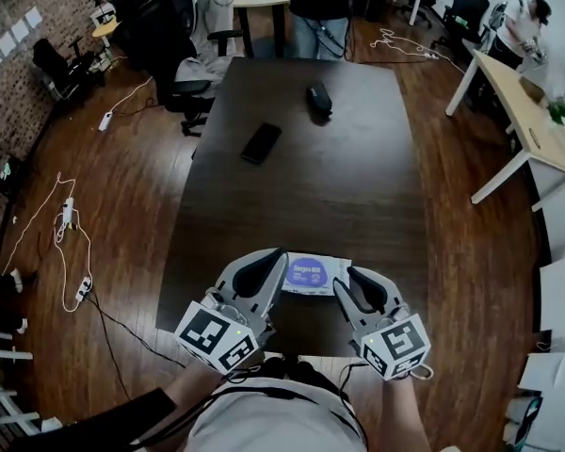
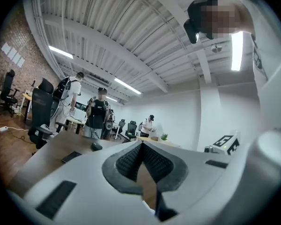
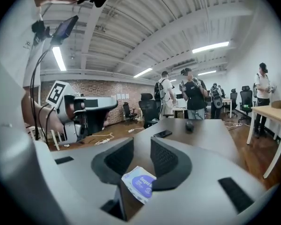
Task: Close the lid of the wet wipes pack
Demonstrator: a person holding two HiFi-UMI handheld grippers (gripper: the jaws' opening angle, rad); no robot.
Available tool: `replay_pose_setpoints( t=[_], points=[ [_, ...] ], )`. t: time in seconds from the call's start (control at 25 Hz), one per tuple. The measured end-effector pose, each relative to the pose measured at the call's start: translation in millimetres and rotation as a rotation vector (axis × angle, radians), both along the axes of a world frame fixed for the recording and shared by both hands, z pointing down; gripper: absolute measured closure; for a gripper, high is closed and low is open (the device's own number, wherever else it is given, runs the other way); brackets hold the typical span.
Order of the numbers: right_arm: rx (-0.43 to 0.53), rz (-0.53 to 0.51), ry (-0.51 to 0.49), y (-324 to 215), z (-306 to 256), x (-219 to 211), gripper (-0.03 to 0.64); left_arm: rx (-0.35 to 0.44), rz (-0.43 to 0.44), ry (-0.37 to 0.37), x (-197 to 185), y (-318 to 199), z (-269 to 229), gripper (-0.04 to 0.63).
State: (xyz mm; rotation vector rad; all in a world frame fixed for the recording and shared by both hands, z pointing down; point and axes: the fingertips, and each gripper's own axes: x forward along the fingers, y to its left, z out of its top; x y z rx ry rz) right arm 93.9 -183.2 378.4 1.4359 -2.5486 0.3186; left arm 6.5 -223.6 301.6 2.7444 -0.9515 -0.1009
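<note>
The wet wipes pack [image 1: 311, 276], white with a purple oval label, lies flat near the front edge of the dark table [image 1: 339, 186]. Its top looks flat; I cannot tell how the lid sits. Both grippers are held above the table on either side of it, neither one touching it. My left gripper [image 1: 279, 258] is at its left, and in the left gripper view its jaws [image 2: 141, 146] meet at the tips with nothing between them. My right gripper [image 1: 344, 286] is at its right, jaws apart [image 3: 142, 146] and empty. The pack [image 3: 139, 184] shows below through that gap.
A black phone [image 1: 261, 143] and a black mouse-like object [image 1: 319, 99] lie farther up the table. Office chairs [image 1: 174, 55] stand at the back left. A light wooden desk [image 1: 527, 121] is at the right. People stand beyond the far end. Cables run across the floor [image 1: 71, 252].
</note>
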Motion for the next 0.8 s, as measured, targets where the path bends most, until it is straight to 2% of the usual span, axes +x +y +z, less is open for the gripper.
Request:
replay_pose_setpoints(
  t=[0.08, 0.16, 0.24, 0.4, 0.8],
  points=[
    [0.021, 0.016, -0.017, 5.6, -13.9, 3.8, 0.539, 0.012, 0.002, 0.005, 0.1, 3.1, -9.6, 0.594],
    [0.034, 0.032, -0.027, 12.2, -22.0, 7.7, 0.547, 0.028, 0.006, 0.003, -1.3, 7.5, -16.6, 0.594],
    [0.047, 0.058, -0.048, 16.2, -28.0, 13.4, 0.608, 0.042, 0.007, 0.010, -4.7, 9.8, -22.4, 0.594],
    [0.048, 0.082, -0.145, 25.2, -37.2, 15.3, 0.609, 0.053, 0.005, 0.021, -15.8, 13.2, -27.7, 0.594],
    [0.096, 0.129, -0.188, 60.3, -56.5, -10.7, 0.609, 0.041, 0.050, 0.048, -39.7, 25.2, -19.1, 0.594]
  ],
)
